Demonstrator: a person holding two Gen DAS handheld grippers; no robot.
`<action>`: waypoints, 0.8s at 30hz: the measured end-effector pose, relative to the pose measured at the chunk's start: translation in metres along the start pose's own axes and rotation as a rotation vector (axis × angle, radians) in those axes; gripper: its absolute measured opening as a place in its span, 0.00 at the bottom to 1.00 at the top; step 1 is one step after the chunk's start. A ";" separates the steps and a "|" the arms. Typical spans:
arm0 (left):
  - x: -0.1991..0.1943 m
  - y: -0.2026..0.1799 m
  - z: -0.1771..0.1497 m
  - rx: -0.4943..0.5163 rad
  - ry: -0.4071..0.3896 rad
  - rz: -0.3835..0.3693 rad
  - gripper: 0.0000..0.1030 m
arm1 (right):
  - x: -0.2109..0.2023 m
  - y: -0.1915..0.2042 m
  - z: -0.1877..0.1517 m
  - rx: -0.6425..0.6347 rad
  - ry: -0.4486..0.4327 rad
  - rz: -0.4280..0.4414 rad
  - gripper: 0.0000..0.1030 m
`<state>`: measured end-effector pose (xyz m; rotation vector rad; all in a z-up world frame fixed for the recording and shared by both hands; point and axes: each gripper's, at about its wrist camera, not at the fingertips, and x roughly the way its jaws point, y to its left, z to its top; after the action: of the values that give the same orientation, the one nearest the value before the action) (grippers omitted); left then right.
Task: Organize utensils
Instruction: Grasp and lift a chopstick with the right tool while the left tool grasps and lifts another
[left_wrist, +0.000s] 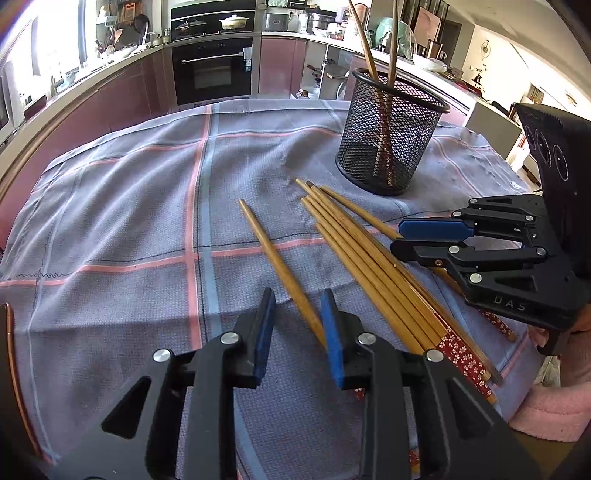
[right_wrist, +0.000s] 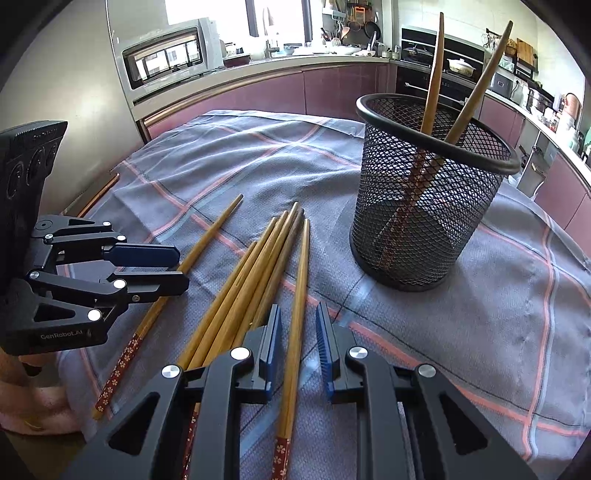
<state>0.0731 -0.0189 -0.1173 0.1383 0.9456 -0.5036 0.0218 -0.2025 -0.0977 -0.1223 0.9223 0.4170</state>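
Several wooden chopsticks (left_wrist: 364, 254) with red flowered ends lie bunched on the cloth; they also show in the right wrist view (right_wrist: 236, 291). One single chopstick (left_wrist: 275, 258) lies apart to their left, also seen from the right wrist (right_wrist: 192, 258). A black mesh holder (left_wrist: 391, 136) stands upright behind them with two chopsticks in it, and shows in the right wrist view (right_wrist: 432, 192). My left gripper (left_wrist: 298, 306) is open, its jaws either side of the single chopstick's lower part. My right gripper (right_wrist: 298, 325) is open astride the rightmost chopstick (right_wrist: 297, 314) of the bunch, not closed on it.
A grey-blue checked cloth (left_wrist: 129, 221) covers the round table, whose wooden rim (left_wrist: 14, 354) shows at the left. Kitchen counters, an oven and cabinets (left_wrist: 212, 72) stand behind. A pink sleeve (left_wrist: 554, 406) is at the right edge.
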 end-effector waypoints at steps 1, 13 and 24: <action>0.000 0.000 0.000 -0.002 0.001 0.000 0.21 | 0.000 -0.001 0.000 0.005 0.001 0.004 0.08; 0.000 0.008 0.002 -0.080 -0.014 -0.012 0.07 | -0.014 -0.011 -0.001 0.075 -0.040 0.062 0.05; -0.022 0.011 0.009 -0.099 -0.071 -0.073 0.07 | -0.038 -0.009 0.002 0.076 -0.115 0.126 0.05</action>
<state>0.0739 -0.0046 -0.0951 -0.0032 0.9060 -0.5249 0.0069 -0.2214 -0.0674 0.0291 0.8343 0.4996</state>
